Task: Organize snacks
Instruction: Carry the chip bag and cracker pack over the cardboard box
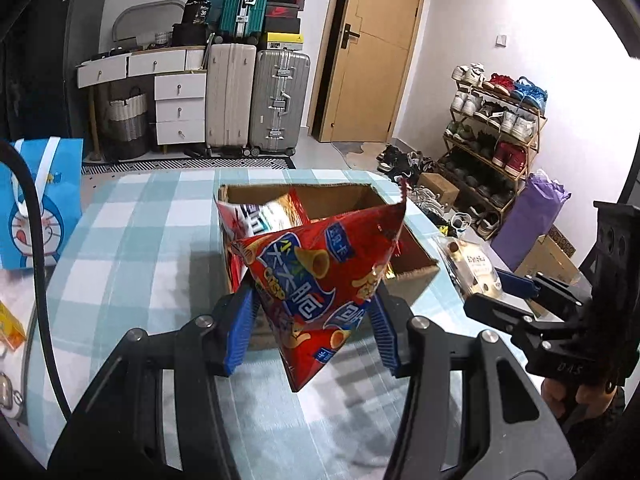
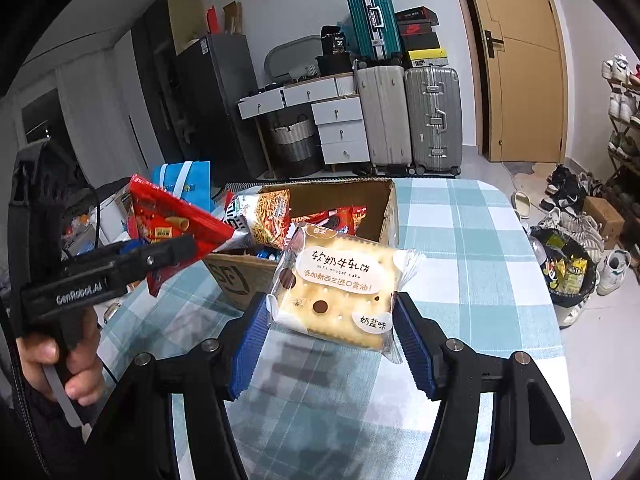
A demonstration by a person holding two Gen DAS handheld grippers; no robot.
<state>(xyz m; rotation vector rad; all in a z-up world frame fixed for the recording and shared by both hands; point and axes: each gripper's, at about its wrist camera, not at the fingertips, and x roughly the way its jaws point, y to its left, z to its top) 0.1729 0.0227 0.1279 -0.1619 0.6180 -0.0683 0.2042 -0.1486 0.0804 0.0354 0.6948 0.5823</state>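
Note:
My left gripper (image 1: 312,320) is shut on a red crisp bag (image 1: 316,276) and holds it above the table, just in front of the open cardboard box (image 1: 412,276). The bag (image 2: 172,220) and left gripper (image 2: 160,258) also show in the right wrist view, left of the box (image 2: 384,204). My right gripper (image 2: 332,336) is shut on a clear pack of nougat crackers (image 2: 340,292), held above the table near the box's front corner. The box holds several snack packs (image 2: 264,216). The cracker pack (image 1: 472,268) and right gripper (image 1: 508,296) show at the right of the left wrist view.
The table has a blue-and-white check cloth (image 2: 472,240). A blue Doraemon bag (image 1: 36,208) stands at its left edge. A bin (image 2: 568,276) and shoes (image 2: 572,204) are on the floor to the right. Suitcases (image 1: 256,100) and drawers (image 1: 180,104) stand at the back wall.

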